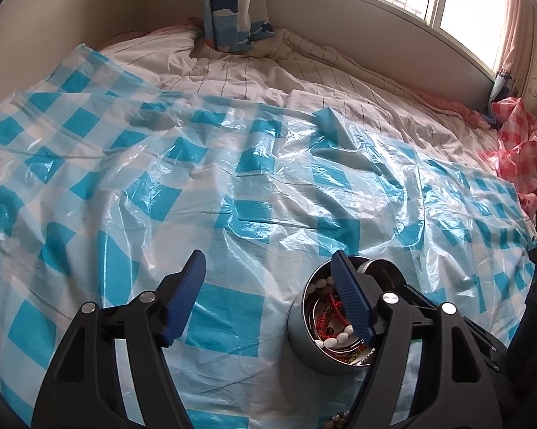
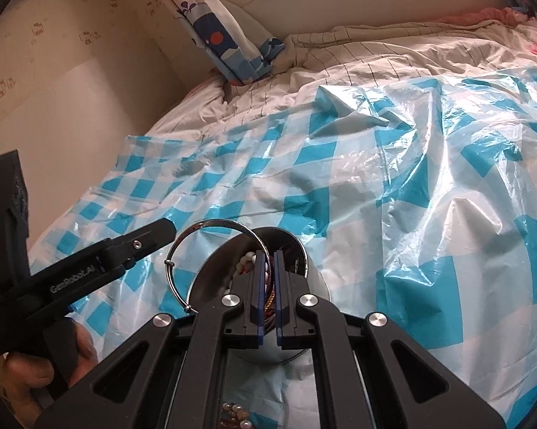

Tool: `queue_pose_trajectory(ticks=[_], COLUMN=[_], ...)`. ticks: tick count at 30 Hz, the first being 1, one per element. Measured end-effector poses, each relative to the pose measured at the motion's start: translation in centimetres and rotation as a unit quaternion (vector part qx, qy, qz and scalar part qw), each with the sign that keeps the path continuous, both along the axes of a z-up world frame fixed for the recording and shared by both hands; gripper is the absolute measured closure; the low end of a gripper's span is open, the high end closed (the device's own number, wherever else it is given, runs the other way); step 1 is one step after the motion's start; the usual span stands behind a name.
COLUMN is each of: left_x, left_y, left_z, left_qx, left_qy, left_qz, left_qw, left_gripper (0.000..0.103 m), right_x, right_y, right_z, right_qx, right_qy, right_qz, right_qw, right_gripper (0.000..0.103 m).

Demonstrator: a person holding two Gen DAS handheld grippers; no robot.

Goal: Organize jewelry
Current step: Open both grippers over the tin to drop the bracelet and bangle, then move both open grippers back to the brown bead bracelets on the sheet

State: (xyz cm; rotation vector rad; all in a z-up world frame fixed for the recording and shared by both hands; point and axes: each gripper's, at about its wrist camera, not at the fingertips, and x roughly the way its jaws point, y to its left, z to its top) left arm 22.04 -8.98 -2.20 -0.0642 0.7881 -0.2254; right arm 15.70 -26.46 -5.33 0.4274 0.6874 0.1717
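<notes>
A: Where are the left tongs?
B: Spread wide, empty; their right finger hangs over the round metal tin of beads, which stands on the blue-checked plastic sheet on the bed.

A: And the right tongs?
B: Pressed together on a thin silver bangle, right above the tin's mouth. The hoop sticks out to their left, near the other tongs' tip.

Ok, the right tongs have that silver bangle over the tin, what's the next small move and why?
Probably lower the right tongs and open them: they are shut on the bangle, which hangs half outside the tin holding the other jewelry.
</notes>
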Motion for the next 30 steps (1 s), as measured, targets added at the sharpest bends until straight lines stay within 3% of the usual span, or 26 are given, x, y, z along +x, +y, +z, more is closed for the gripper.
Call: queue_pose_trajectory(ticks=[10, 20, 23, 25, 30], left_x=[0.0, 0.3, -0.4, -1.3, -4.8], left_y=[0.1, 2.6, 3.3, 3.1, 0.8], left_z=[-0.1, -0.5, -1.4, -1.9, -3.1], left_qx=[-0.001, -0.035, -0.037, -0.037, 0.001], left_qy=[0.006, 0.036, 0.068, 0.098, 0.118], left_qz=[0.0, 0.015, -0.004, -0.052, -0.143], left_qw=[1.0, 0.9986, 0.997, 0.9931, 0.9827], left_gripper=[0.031, 0.029, 0.029, 0.029, 0.029], right_x=[0.5, 0.0, -1.0, -2.4, -5.4], right_y=[0.3, -0.6, -1.5, -2.0, -1.8], right_z=[-0.4, 0.7, 1.3, 1.5, 1.2], right_qx=[-0.018, -0.019, -0.007, 0.006, -0.01], right_qy=[0.01, -0.005, -0.004, 0.004, 0.038], right_qz=[-0.005, -0.017, -0.018, -0.015, 0.001], right_qw=[1.0, 1.0, 1.0, 1.0, 0.999], right_gripper=[0.088, 0.073, 0.07, 0.068, 0.061])
